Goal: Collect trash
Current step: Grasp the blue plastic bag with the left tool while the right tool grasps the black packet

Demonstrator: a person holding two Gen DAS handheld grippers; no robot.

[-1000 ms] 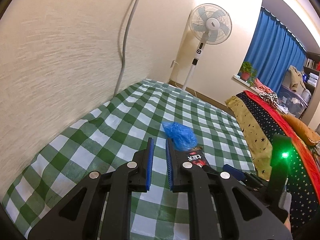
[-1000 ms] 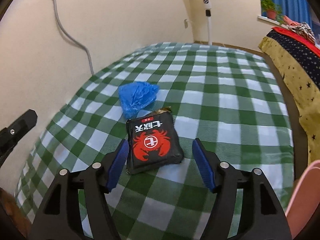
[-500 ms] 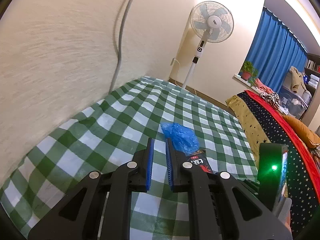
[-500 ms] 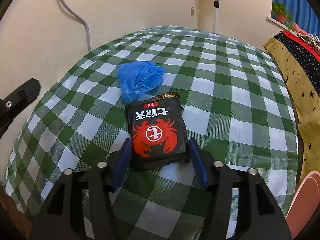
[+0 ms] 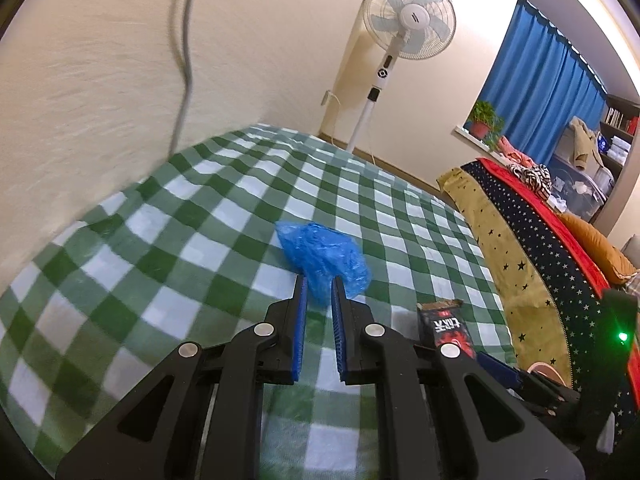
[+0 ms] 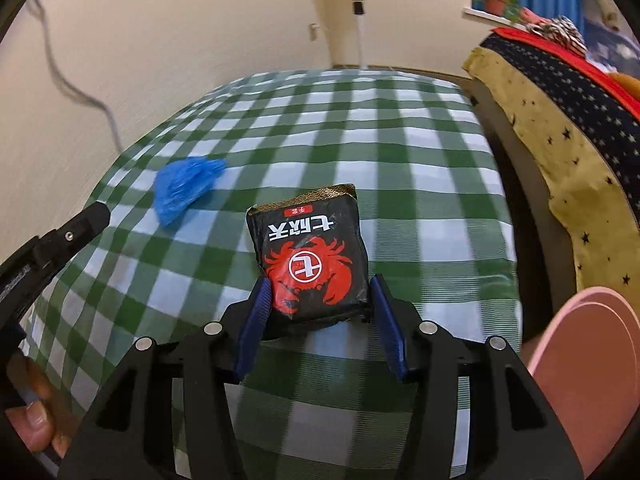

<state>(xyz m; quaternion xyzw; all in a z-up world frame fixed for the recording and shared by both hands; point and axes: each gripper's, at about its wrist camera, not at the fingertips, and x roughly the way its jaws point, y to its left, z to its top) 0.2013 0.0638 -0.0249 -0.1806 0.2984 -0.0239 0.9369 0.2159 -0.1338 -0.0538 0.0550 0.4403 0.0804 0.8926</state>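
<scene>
A black snack packet (image 6: 312, 248) with a red crab print sits between the pads of my right gripper (image 6: 320, 292). Its jaws are closing, both pads press the packet's sides, and its lower end is in the grip. The same packet (image 5: 448, 328) shows at the lower right of the left wrist view. A crumpled blue plastic bag (image 5: 324, 256) lies on the green checked cloth (image 5: 180, 240). My left gripper (image 5: 318, 280) points at it from just short of it, jaws only narrowly open, nothing pressed between them.
A pink container rim (image 6: 592, 360) is at the right wrist view's lower right. A starred bedspread (image 5: 520, 240) borders the cloth on the right. A standing fan (image 5: 412, 20) and a wall cable (image 5: 184, 60) are at the back. A hand (image 6: 36, 420) holds the left gripper.
My right gripper's jaws closed onto the packet and carried it to the right, away from the blue bag. My left gripper moved closer to the bag, its gap unchanged.
</scene>
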